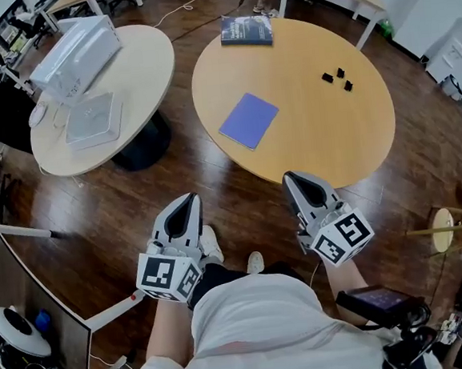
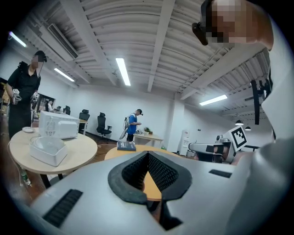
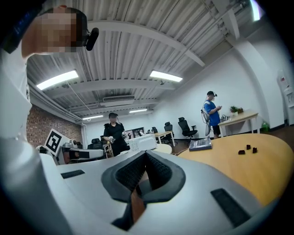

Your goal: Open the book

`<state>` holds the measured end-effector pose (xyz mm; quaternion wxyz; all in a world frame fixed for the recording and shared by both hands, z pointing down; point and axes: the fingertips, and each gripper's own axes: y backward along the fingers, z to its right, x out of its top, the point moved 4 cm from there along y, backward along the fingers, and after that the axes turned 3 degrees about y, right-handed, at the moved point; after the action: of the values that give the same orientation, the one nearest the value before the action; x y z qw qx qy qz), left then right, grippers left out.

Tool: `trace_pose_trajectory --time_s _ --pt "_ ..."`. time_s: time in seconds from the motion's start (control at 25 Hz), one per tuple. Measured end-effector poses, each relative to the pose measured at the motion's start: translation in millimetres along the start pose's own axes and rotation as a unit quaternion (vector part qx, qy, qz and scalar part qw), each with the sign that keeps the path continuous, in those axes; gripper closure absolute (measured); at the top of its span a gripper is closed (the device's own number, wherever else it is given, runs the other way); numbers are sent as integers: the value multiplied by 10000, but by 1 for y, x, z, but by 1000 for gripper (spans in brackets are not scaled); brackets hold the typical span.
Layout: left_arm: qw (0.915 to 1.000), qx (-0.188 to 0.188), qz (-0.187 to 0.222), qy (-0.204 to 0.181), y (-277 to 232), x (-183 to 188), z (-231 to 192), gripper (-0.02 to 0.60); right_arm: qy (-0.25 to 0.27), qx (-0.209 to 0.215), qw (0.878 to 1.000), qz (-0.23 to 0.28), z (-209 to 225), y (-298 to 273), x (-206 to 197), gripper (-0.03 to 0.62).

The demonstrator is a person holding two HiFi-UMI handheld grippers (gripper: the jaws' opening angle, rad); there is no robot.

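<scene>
A thin blue book (image 1: pixel 248 120) lies closed near the left side of the round wooden table (image 1: pixel 315 132). A thicker dark book (image 1: pixel 246 30) lies closed at the table's far edge; it also shows in the left gripper view (image 2: pixel 126 146) and the right gripper view (image 3: pixel 200 145). Both grippers are held low over the floor, short of the table. My left gripper (image 1: pixel 191 201) (image 2: pixel 148 153) is shut with nothing in it. My right gripper (image 1: pixel 290 178) (image 3: pixel 146 153) is shut and empty too, its tip close to the table's near edge.
Three small black pieces (image 1: pixel 336 78) sit on the table's right part. A second round table (image 1: pixel 149 74) at the left carries a white box (image 1: pixel 75 53) and a white tray (image 1: pixel 93 119). A person in black (image 3: pixel 113 133) and a person in blue (image 3: pixel 212 114) stand farther off.
</scene>
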<state>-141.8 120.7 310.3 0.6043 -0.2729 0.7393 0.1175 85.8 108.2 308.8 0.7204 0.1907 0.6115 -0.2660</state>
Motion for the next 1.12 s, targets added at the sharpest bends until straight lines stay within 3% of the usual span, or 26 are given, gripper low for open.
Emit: trace_pose_trajectory --time_s 0.44,0.8,1.12 --pt "9967 -761 -94 -270 -74 39 -78 571 165 -622 9979 91 16 -90 24 597" --pt "9910 -1275 -361 -180 -108 44 -149 571 192 -1229 9922 39 10 -141 20 597" --pt "9821 -1769 -612 -227 -148 46 -150 572 1 -1818 9833 -29 32 -138 12 597"
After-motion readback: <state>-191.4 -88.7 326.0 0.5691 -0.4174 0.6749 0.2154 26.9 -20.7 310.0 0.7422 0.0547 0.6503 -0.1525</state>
